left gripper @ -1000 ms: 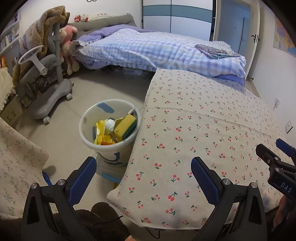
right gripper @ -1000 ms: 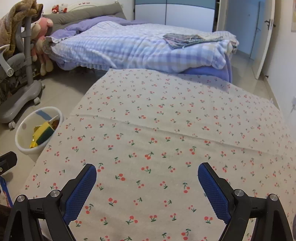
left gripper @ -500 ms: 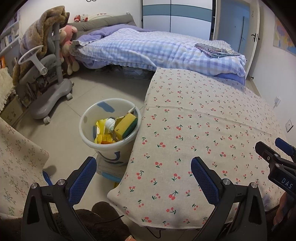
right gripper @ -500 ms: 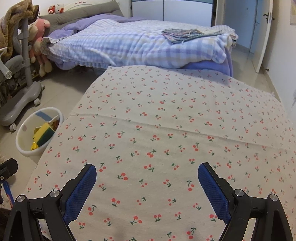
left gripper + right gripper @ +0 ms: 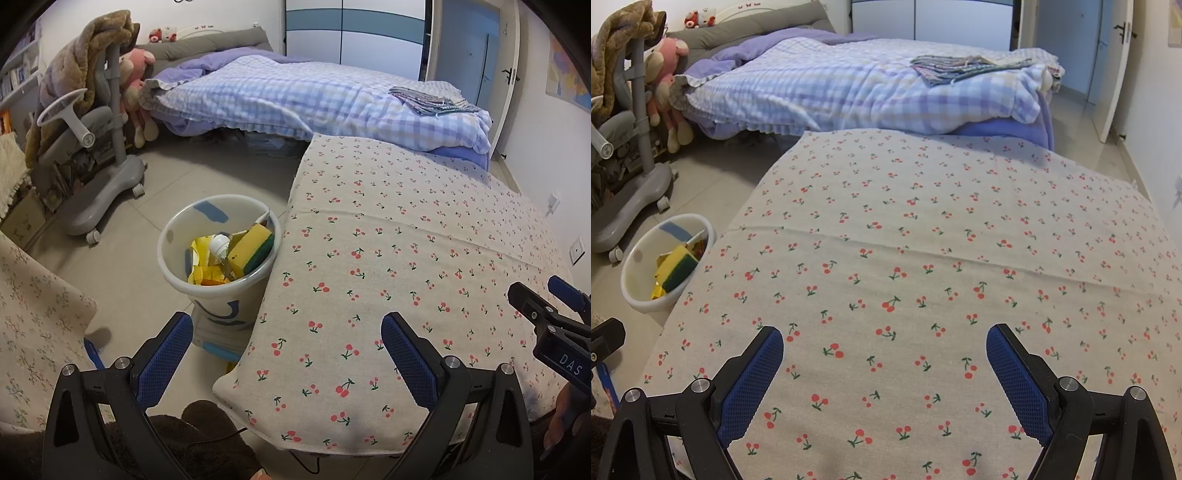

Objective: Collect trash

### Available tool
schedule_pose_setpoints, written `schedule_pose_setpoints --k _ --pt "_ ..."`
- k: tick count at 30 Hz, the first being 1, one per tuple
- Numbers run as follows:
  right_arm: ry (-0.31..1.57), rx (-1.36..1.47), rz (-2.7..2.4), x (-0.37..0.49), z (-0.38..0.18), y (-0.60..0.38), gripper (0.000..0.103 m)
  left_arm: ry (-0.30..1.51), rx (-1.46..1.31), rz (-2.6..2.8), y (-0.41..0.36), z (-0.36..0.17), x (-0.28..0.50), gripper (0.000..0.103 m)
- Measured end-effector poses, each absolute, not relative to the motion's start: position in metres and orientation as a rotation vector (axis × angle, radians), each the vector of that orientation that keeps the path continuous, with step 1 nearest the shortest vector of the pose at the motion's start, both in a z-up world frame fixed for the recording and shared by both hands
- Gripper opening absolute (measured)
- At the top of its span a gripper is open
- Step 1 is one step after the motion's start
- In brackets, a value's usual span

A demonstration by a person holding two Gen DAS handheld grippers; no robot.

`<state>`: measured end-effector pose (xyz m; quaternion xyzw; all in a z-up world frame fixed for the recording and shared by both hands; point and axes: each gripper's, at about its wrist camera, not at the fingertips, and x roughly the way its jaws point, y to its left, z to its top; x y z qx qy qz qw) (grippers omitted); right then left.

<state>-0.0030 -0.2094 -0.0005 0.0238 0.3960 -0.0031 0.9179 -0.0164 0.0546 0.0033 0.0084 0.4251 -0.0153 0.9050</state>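
We hold the left gripper and the right gripper wide apart and empty above the tabletop. No trash shows on it. The bin, holding a sponge, stands on the floor ahead-left, nearer the left gripper.

The tablecloth is beige with small red cherries on green stems. The bin is white with blue marks and holds a yellow-and-green sponge. The quilt is checked blue, lilac and white.
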Motion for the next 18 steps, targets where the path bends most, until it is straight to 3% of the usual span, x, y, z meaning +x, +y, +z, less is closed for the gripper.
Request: schedule_pose_setpoints --k 18 --pt "0.815 0.049 -0.008 -0.0034 -0.0008 -0.2082 0.093 0.885 0.0 -0.005 0.0588 0.0043 -0.0171 0.103"
